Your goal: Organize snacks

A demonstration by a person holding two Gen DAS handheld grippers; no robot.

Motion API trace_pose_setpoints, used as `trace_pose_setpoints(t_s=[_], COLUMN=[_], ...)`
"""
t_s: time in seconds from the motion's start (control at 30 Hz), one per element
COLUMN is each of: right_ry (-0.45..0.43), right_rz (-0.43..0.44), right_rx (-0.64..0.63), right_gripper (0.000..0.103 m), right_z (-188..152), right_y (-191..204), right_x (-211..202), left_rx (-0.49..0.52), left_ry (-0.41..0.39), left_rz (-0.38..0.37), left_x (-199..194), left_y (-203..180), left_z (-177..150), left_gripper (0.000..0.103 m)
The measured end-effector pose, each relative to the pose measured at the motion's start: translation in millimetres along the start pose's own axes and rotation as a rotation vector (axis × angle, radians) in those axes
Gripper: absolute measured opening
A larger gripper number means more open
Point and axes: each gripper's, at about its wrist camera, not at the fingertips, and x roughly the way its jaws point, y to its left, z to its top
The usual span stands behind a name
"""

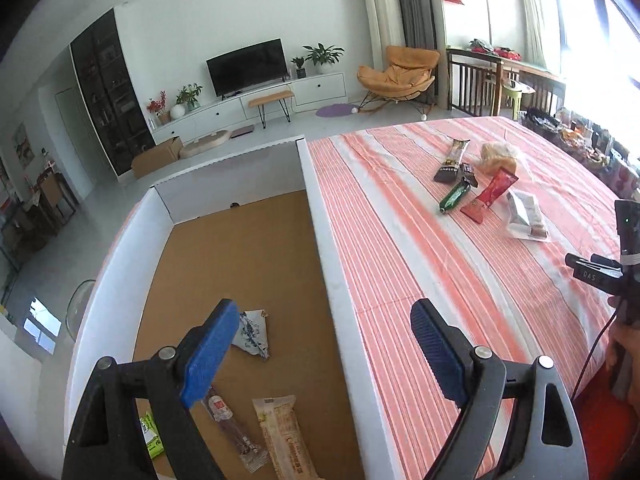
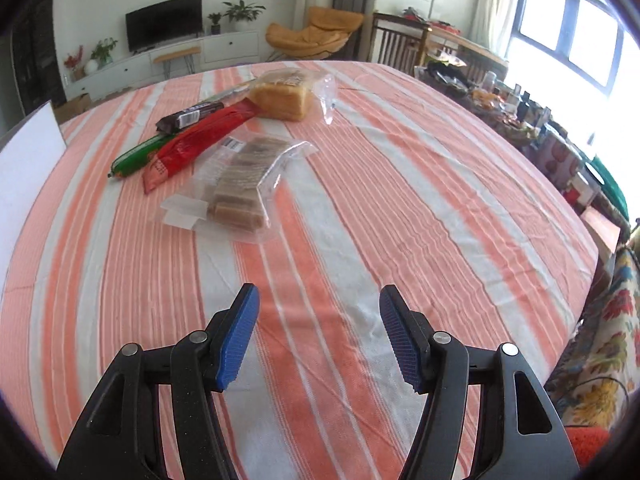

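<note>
My left gripper [image 1: 320,320] is open and empty, straddling the right wall of a white box [image 1: 320,216] with a brown floor. In the box lie a blue-white packet [image 1: 252,332], a clear sausage stick [image 1: 230,420], a beige bar [image 1: 282,436] and a green packet [image 1: 150,436]. My right gripper [image 2: 318,312] is open and empty above the striped cloth. Ahead of it lie a clear pack of brown cakes [image 2: 240,184], a red packet [image 2: 200,136], a green sausage [image 2: 138,156], a dark bar [image 2: 188,114] and bagged bread [image 2: 286,94]. The same pile shows in the left wrist view [image 1: 486,196].
The striped tablecloth [image 2: 400,208] covers the table. Cluttered goods line the table's right edge [image 2: 520,112]. The box wall shows at the left of the right wrist view [image 2: 28,168]. The right gripper's body shows at the right edge of the left wrist view [image 1: 612,268].
</note>
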Motion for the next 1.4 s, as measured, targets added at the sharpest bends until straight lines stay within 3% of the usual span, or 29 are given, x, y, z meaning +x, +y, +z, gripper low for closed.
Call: trace_pose_setpoints(t_s=[0.1,0.23,0.5,0.67,0.73,0.8,0.87,0.97,1.17,1.3,1.4], right_ry=[0.02,0.037,0.04,0.039,0.035,0.01,-0.014,-0.019,-0.029,-0.027,-0.012], right_rz=[-0.032,-0.022,-0.024,-0.024,-0.019,-0.017,-0.015,-0.015,-0.028,-0.03,-0.02], right_rx=[0.038,0.047,0.053,0.063,0.076,0.1,0.119,0.137,0.179,0.216,0.237], right_gripper=[0.066,0.071,0.074,0.076,0.076,0.076,0.076,0.076,0.076,0.076,0.076], right_z=[-0.9,-5.1,-6.6,-6.8,-6.9,-6.3,-5.9,-5.8,-6.3,-6.6,-6.6], right_y=[-8.2,-7.6,-6.8,-9.2,-11.8,-16.5,-20.4,-23.4,-32.1,-39.4,-43.4], right_x=[3.6,6.7,10.8,10.7,9.2,3.5,-1.9,-3.6,-5.8,-4.9,-1.5], left_rx=[0.032,0.064,-0.111,-0.097,-0.071,-0.052,-0.047,-0.03,0.025,0.049,0.02], left_ry=[0.042,0.071,0.085,0.018,-0.074,-0.169,-0.235,-0.271,-0.121,-0.022,0.053], left_rz=[-0.026,0.003,-0.12,-0.005,0.093,0.13,0.08,-0.057,-0.298,-0.325,-0.305], left_x=[8.2,14.1,20.3,7.4,-10.8,-31.4,-50.8,-64.3,-28.1,15.8,52.4], left_y=[-23.1,-37.9,-34.5,-40.7,-45.8,-53.2,-62.1,-84.4,-150.3,-190.0,-200.5], left_z=[1.1,-5.7,5.0,8.4,12.2,18.8,27.3,38.5,47.6,43.9,39.2], left_gripper=[0.087,0.087,0.087,0.087,0.087,0.087,0.093,0.103,0.103,0.103,0.103])
